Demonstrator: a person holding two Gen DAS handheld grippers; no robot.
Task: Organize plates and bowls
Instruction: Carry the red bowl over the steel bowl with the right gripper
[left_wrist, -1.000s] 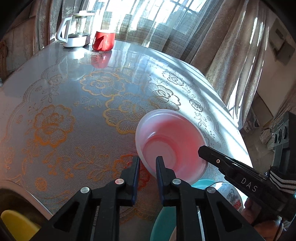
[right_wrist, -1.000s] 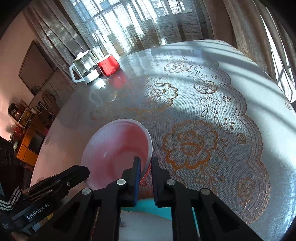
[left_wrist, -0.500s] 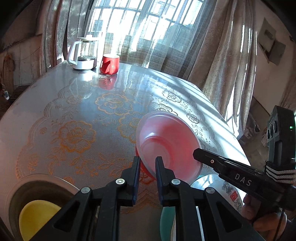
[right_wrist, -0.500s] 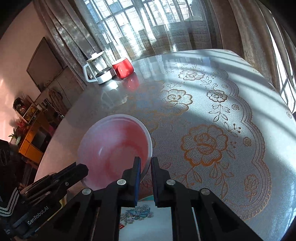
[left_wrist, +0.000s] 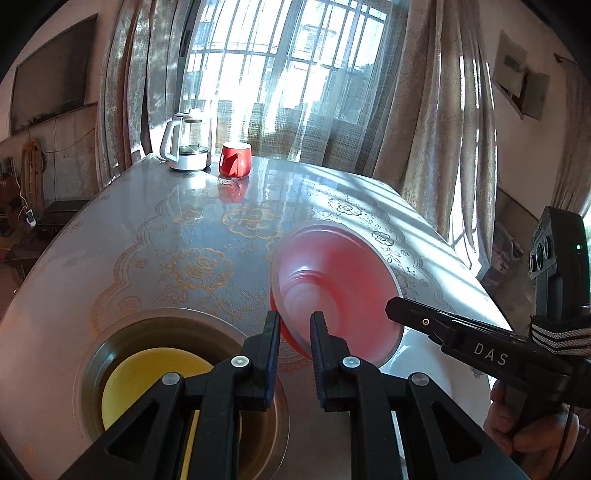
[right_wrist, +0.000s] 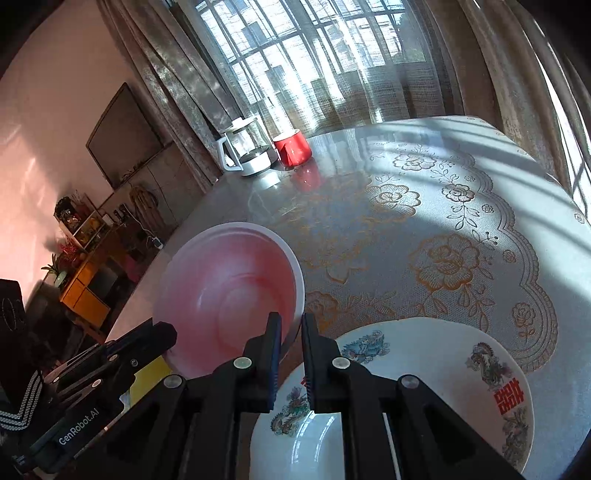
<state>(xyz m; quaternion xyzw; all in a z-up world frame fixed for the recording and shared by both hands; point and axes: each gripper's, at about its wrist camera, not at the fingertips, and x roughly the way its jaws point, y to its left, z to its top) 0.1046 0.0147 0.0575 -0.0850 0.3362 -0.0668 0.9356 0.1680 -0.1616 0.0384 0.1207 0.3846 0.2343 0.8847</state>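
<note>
A pink bowl (left_wrist: 336, 291) is held in the air above the table, tilted. My left gripper (left_wrist: 293, 332) is shut on its near-left rim. My right gripper (right_wrist: 291, 332) is shut on the opposite rim of the same pink bowl (right_wrist: 229, 291); it shows from the side in the left wrist view (left_wrist: 395, 306). Below left sits a metal basin (left_wrist: 110, 332) with a yellow bowl (left_wrist: 140, 376) inside. Below right lies a white plate (right_wrist: 443, 354) with dragon prints and red characters, with a white bowl (right_wrist: 317, 443) on it.
A glass kettle (left_wrist: 186, 144) and a red mug (left_wrist: 235, 159) stand at the far end of the glossy table with its lace floral cloth (right_wrist: 443, 229). Curtains and a window lie beyond. A shelf unit (right_wrist: 85, 273) stands off the table's left side.
Both grippers have lifted the pink bowl higher and tilted it. The basin with the yellow bowl and the printed white plate have come into view beneath.
</note>
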